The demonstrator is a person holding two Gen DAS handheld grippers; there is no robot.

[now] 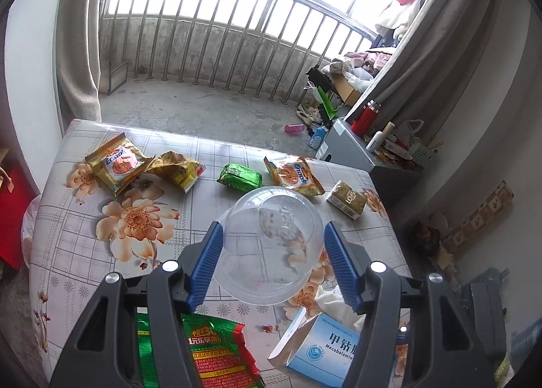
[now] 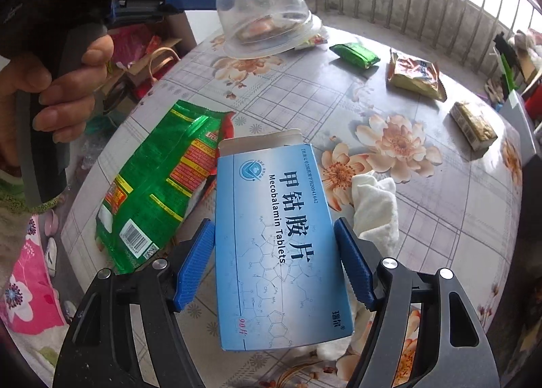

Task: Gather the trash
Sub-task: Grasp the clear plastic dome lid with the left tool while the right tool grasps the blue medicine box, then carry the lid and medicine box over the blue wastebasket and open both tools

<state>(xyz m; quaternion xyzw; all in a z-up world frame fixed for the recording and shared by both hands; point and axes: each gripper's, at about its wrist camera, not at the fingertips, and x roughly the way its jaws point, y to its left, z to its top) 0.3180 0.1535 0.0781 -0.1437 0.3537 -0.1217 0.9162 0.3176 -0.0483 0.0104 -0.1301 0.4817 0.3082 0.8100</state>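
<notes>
Box [image 2: 271, 235] "Mecobalamin Tablets" between unclenched right gripper [image 2: 274, 262] | left gripper [image 1: 272, 252] grasping cup [image 1: 271, 245]

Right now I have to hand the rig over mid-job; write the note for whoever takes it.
Left gripper: shut on the clear plastic cup, lifted off the table.
Right gripper: open around the blue medicine box, pads not yet pressing.
Still on the table: green wrapper, white tissue, small green packet, gold snack packets.
No bin in view; nothing seen binned yet.
</notes>
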